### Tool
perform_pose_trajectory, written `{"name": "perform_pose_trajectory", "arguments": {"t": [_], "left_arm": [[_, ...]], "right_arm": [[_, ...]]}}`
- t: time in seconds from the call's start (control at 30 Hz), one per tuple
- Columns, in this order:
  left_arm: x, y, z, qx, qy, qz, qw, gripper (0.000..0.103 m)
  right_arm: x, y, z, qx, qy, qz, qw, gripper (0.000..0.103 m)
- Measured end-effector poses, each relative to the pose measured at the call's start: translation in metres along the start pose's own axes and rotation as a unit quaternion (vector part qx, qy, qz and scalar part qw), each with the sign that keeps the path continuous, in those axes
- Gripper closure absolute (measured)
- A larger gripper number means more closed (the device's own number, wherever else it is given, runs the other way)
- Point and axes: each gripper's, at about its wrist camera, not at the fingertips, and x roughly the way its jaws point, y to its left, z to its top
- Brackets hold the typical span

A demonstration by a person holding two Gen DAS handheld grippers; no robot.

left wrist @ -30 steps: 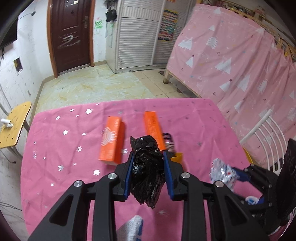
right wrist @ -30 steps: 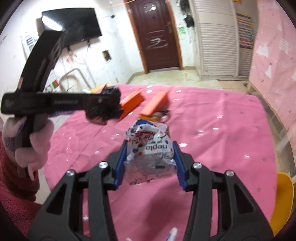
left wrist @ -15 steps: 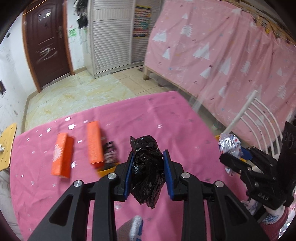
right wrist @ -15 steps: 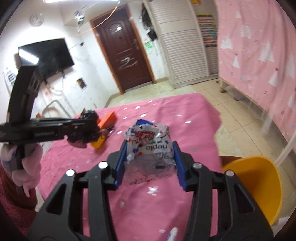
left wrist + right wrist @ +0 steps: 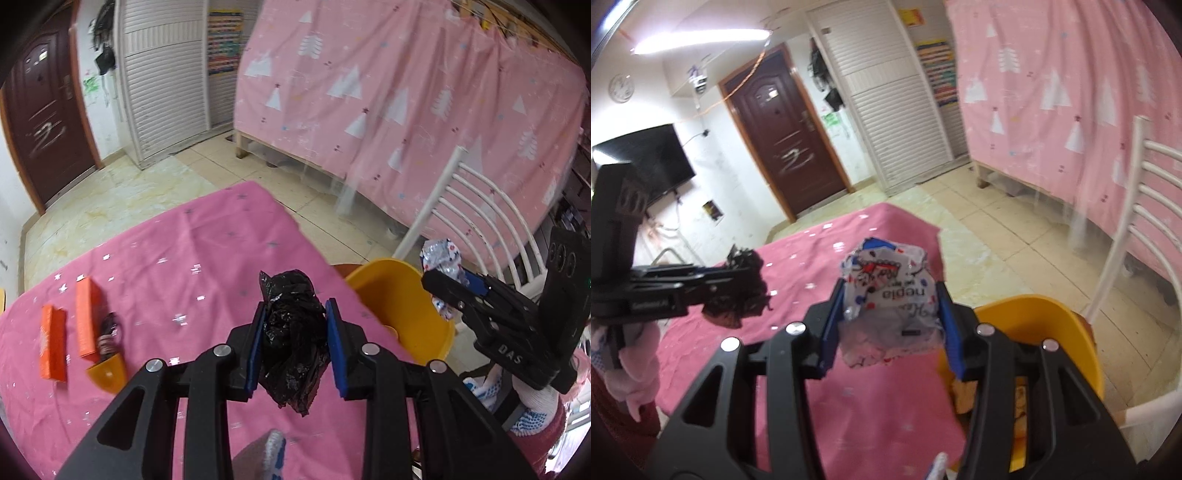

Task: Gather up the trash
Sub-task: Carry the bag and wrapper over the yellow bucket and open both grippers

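**Jaws loaded, bin just ahead**

Jaws of the left gripper pinch a crumpled black bag; the right gripper clamps a printed wrapper. The left load hangs short of the yellow bin, the right beside its rim. Releasing early could drop either outside. The bin's contents are mostly hidden.

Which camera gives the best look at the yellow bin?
The left wrist view. There the yellow bin shows its open mouth and inner wall beside the pink table, with only a little cut off by the left gripper. In the right wrist view the right gripper covers much of the bin.
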Motion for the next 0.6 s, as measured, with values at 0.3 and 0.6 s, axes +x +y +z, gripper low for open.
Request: {"name": "perform_pose_trajectory", "arguments": {"t": [0.3,0.6], "left_arm": [[0.024,-0.057,0.017,0.040,0.016,-0.025,0.9987,0.081],[0.049,-0.105,0.035,0.065,0.037,-0.066,0.9950,0.075]], "right_arm": [[-0.018,-0.040,-0.002,0.031,-0.018,-0.041,0.999,0.049],[-0.030,-0.073,-0.010,0.069,-0.034,-0.070,0.995,0.036]]}}
